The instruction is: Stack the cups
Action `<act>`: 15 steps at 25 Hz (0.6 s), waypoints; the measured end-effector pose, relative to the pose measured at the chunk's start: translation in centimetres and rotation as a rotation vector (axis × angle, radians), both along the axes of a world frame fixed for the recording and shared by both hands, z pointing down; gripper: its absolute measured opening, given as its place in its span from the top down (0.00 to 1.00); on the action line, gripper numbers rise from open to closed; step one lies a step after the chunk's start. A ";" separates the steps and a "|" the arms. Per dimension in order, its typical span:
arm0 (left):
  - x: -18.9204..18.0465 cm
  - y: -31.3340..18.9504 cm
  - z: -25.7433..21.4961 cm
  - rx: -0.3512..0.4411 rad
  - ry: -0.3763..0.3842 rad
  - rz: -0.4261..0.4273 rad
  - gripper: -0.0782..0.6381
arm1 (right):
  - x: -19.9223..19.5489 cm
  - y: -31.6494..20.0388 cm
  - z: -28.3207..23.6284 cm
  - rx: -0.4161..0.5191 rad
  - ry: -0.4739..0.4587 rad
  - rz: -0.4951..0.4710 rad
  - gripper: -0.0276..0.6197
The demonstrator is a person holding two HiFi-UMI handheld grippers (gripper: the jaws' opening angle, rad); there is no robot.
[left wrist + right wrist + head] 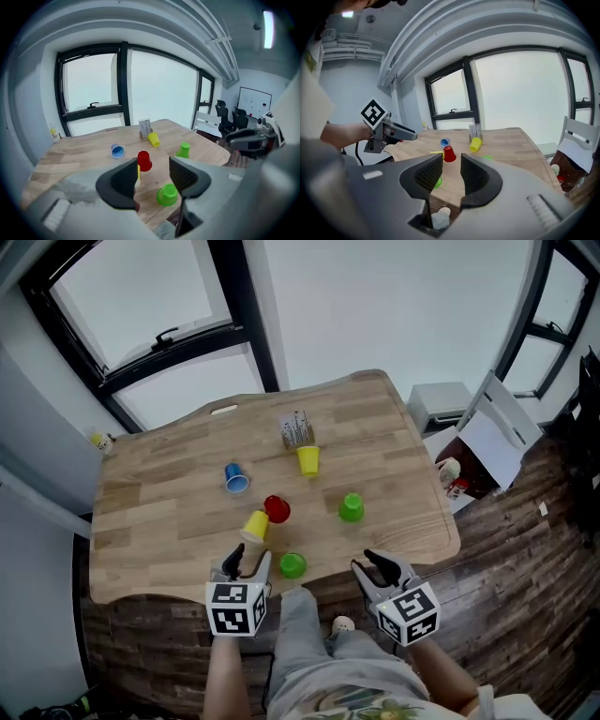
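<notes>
Cups lie scattered on the table (169, 549), six of them, none stacked. The blue cup (235, 478) lies on its side towards the left, its mouth facing you. The far yellow cup (308, 460) sits just in front of a small card stand (296, 429) near the far edge. The red cup (277, 509) stands mouth down near the middle, and the near yellow cup (255, 526) lies on its side just beside it, on its near left. The right green cup (351, 508) stands mouth down, apart from the others. The near green cup (292, 565) sits close to the near edge, also mouth down.

Your left gripper (248, 563) hovers over the near edge, just left of the near green cup. Its fingers are spread wide with nothing between them; in the left gripper view that cup (167, 195) shows below the gap and the red cup (144, 161) beyond it.

Your right gripper (373, 566) hangs just off the near edge, to the right of the near green cup. Its fingers stand a little apart and pinch nothing; the right gripper view shows only the table and the red cup (449, 153) through the gap.
</notes>
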State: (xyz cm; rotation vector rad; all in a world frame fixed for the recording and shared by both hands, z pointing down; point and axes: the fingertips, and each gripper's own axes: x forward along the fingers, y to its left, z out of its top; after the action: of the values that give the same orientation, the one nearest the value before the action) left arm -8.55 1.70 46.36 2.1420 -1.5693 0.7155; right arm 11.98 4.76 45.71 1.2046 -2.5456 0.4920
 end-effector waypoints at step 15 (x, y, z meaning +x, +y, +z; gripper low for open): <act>-3.3 -8.7 6.9 -0.270 -0.029 0.121 0.58 | -4.0 -7.4 2.3 -0.085 0.014 0.068 0.79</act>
State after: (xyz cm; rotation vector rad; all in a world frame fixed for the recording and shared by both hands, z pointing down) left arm -11.81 -7.00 53.27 2.0447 -1.2813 0.9440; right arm 7.99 -2.60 48.00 1.2622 -2.4526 0.5992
